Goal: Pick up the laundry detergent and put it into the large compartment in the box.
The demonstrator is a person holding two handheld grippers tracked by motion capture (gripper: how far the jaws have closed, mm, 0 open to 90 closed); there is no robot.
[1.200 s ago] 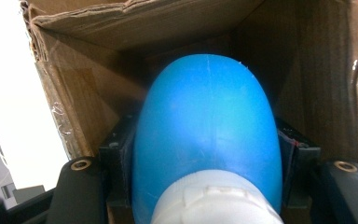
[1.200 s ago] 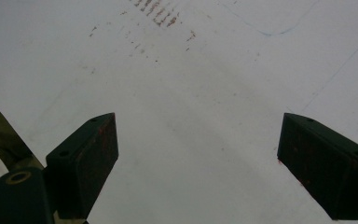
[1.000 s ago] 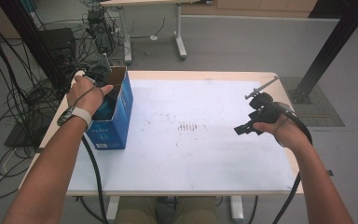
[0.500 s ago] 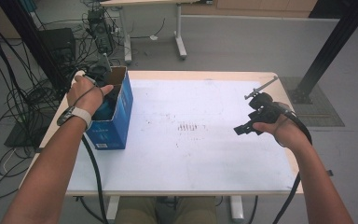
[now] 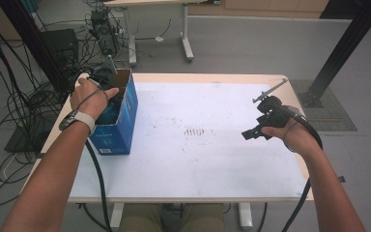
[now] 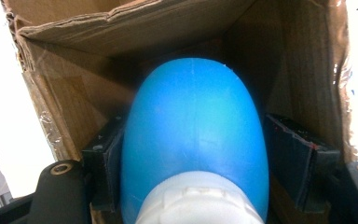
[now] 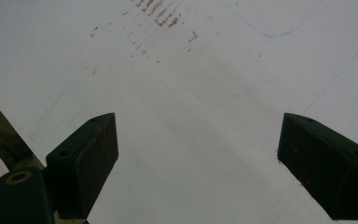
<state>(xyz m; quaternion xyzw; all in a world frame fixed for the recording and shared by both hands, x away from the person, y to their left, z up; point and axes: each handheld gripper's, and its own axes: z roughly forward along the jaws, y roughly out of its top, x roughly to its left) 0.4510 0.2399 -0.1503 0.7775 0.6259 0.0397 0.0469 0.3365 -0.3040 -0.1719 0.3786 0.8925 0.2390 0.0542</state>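
Inside box (image 6: 74,93), jaws just opening, bottle (image 6: 193,140) between

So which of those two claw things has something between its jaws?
The left gripper, down in the cardboard box, has just been opening around a blue bottle. The right gripper is open over the table.

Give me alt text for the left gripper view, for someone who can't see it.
A blue bottle with a white cap sits between the left gripper's black jaws inside a cardboard box. The jaws have just been opening, with a gap at the right pad.
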